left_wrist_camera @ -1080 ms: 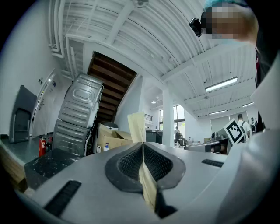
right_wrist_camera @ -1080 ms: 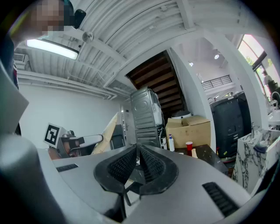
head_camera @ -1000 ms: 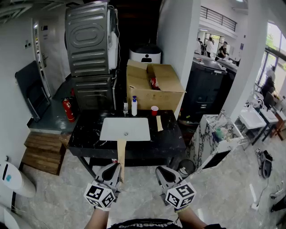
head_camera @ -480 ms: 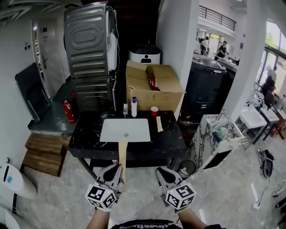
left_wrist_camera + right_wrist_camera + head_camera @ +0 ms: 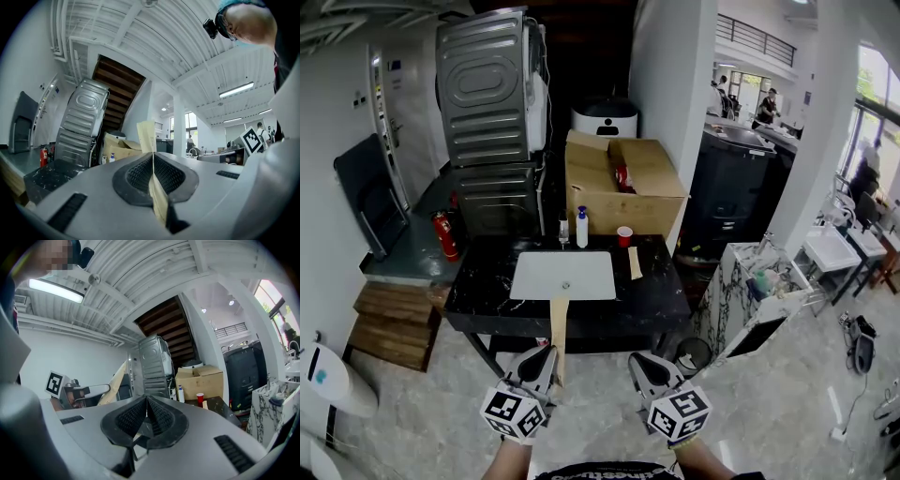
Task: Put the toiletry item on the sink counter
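Observation:
A long flat tan packet (image 5: 557, 323) sticks up from my left gripper (image 5: 546, 352), whose jaws are shut on its lower end. In the left gripper view the packet (image 5: 146, 136) stands pinched between the ribbed pads (image 5: 136, 174) of that gripper (image 5: 153, 161). My right gripper (image 5: 639, 362) is held beside it, shut with nothing in it (image 5: 146, 401). Both hover low, in front of the black marble sink counter (image 5: 656, 291) with its white basin (image 5: 562, 274). A second tan packet (image 5: 635, 262) lies on the counter right of the basin.
A white pump bottle (image 5: 581, 226), a small bottle (image 5: 563, 228) and a red cup (image 5: 623, 235) stand along the counter's back edge. Behind are a cardboard box (image 5: 623, 183) and stacked machines (image 5: 487, 94). Wooden steps (image 5: 389, 323) sit left, a white marble unit (image 5: 750, 291) right.

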Tool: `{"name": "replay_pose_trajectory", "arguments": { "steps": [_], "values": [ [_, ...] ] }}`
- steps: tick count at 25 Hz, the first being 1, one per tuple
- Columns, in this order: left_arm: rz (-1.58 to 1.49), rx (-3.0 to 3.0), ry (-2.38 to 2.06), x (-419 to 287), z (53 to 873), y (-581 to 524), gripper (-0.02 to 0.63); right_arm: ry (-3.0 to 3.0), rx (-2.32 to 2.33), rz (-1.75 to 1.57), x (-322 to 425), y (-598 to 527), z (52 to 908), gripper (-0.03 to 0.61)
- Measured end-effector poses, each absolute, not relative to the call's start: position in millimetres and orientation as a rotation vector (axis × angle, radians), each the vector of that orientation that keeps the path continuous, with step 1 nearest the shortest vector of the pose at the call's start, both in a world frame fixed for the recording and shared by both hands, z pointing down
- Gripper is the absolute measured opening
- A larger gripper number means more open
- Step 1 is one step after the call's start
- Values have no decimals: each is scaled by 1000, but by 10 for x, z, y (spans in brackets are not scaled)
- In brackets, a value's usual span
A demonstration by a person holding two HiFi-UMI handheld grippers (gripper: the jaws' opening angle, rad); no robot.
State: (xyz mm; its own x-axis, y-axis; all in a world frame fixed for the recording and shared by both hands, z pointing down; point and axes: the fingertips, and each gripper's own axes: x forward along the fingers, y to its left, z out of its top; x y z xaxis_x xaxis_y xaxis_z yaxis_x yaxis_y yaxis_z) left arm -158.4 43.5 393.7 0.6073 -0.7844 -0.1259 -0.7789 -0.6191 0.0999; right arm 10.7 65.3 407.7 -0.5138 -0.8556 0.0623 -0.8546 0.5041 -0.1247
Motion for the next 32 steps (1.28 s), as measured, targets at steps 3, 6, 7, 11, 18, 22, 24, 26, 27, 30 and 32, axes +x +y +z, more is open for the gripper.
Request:
{"name": "replay_pose_trajectory", "arguments": {
  "steps": [3,6,7,11,18,22,24,26,27,30,32],
  "values": [
    [-249,2779,-1359,-1554,3927,434,17,2728,-1545,-214,146,659,4068,40],
    [-247,2777,-1364,-1502,3910,418,17,2737,-1540,-218,198,646,4058,40],
    [-246,2777,-1364,-1481,3904,411,17,2740,-1538,-221,217,640,4060,40],
    [-244,2767,-1373,-1388,3921,374,17,2753,-1525,-230,311,620,4092,41],
    [-227,2748,-1428,-1187,3873,304,17,2770,-1470,-249,538,618,4083,41],
    [-215,2757,-1448,-1020,3861,267,17,2768,-1454,-257,705,609,4138,41],
    [-203,2764,-1450,-937,3869,251,17,2759,-1448,-263,793,605,4166,41],
    [-193,2774,-1450,-858,3856,207,17,2746,-1448,-270,884,571,4188,41],
    [-189,2778,-1446,-817,3852,174,17,2739,-1456,-277,933,542,4204,41],
    [-176,2781,-1427,-715,3892,44,17,2725,-1477,-305,1041,431,4280,41],
    [-174,2779,-1418,-673,3941,-86,17,2726,-1486,-313,1080,317,4331,41]
  ]
}}
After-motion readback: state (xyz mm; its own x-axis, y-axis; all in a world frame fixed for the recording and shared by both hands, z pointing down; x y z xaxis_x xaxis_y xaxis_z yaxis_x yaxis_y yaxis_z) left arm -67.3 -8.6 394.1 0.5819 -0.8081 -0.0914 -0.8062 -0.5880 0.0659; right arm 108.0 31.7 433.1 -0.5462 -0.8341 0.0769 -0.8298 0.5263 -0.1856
